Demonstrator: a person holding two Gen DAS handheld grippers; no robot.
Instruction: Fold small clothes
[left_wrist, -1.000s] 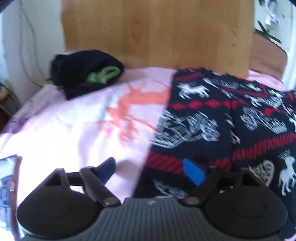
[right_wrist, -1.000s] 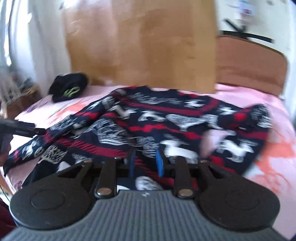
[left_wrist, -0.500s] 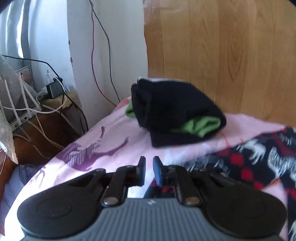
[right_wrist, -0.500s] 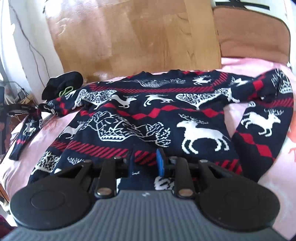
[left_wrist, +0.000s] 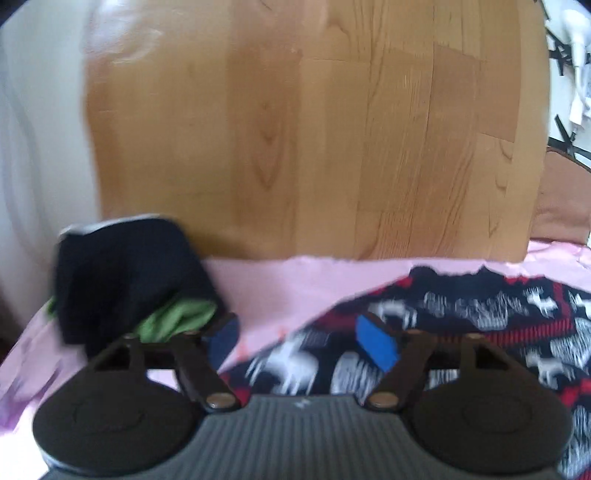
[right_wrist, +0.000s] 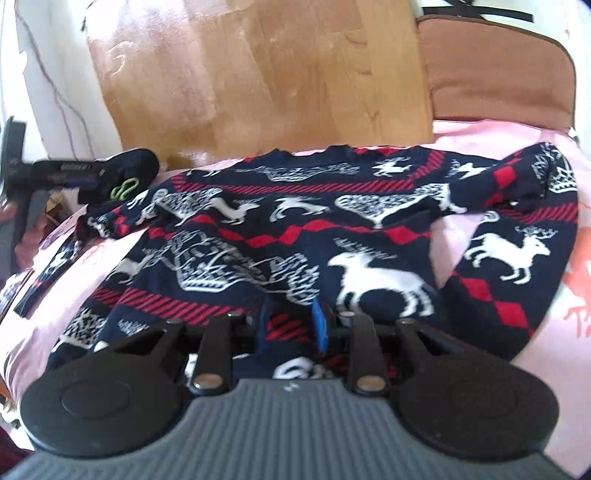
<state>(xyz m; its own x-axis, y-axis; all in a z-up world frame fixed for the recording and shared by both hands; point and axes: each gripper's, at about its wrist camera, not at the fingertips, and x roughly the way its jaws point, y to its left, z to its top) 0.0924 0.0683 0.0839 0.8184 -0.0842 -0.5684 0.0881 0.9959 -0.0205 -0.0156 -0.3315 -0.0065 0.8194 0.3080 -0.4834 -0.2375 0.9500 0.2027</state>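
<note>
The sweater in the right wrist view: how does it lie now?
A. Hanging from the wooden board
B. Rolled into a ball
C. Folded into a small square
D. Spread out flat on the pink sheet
D: the sweater lies spread open on the pink sheet, with both sleeves out.

Pink bedsheet (right_wrist: 491, 136) with salmon deer print (right_wrist: 580, 291) covers the bed. Large light-wood board (left_wrist: 314, 129) stands upright at far side, glossy with daylight glare at its upper left. White wall (left_wrist: 40, 129) at left, thin cable (right_wrist: 62, 103) running down it. Brown padded headboard (right_wrist: 495, 62) far right, behind the board. Bright, soft daylight throughout.
</note>
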